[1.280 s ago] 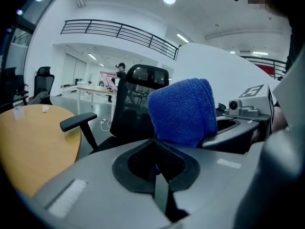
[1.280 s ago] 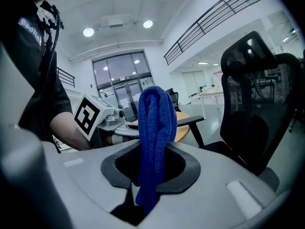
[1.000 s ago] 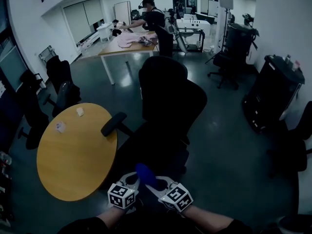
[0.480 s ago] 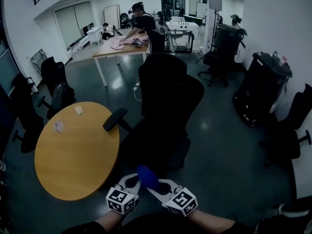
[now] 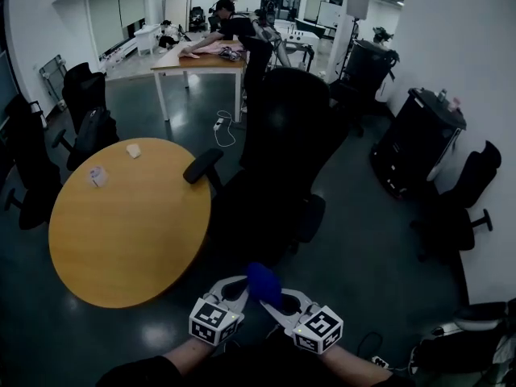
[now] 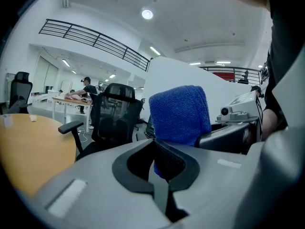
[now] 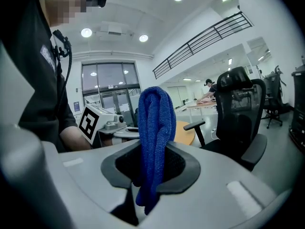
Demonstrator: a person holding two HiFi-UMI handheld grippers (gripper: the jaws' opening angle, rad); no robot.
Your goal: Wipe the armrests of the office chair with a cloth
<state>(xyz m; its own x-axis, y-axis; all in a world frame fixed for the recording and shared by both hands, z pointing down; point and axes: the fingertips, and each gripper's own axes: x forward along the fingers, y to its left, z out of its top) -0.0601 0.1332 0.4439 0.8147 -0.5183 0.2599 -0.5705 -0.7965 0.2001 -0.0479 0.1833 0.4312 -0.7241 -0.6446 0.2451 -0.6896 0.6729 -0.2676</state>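
Blue cloth [image 5: 262,280] stands bunched between the two claws, low and close to the person. The right claw [image 5: 280,300] is clamped on its middle, and the left claw [image 5: 239,289] seems closed on its lower edge. The office chair [image 5: 282,151] is well apart ahead, and no armrest is touched yet. I see three risks. If one claw lets go carelessly, the cloth may slip out and fall on the floor. So little cloth stands free that hard plastic could rub the near armrest [image 5: 201,166]. This armrest reaches over the round table [image 5: 121,232], so access looks tight. Pressing may also turn the chair.
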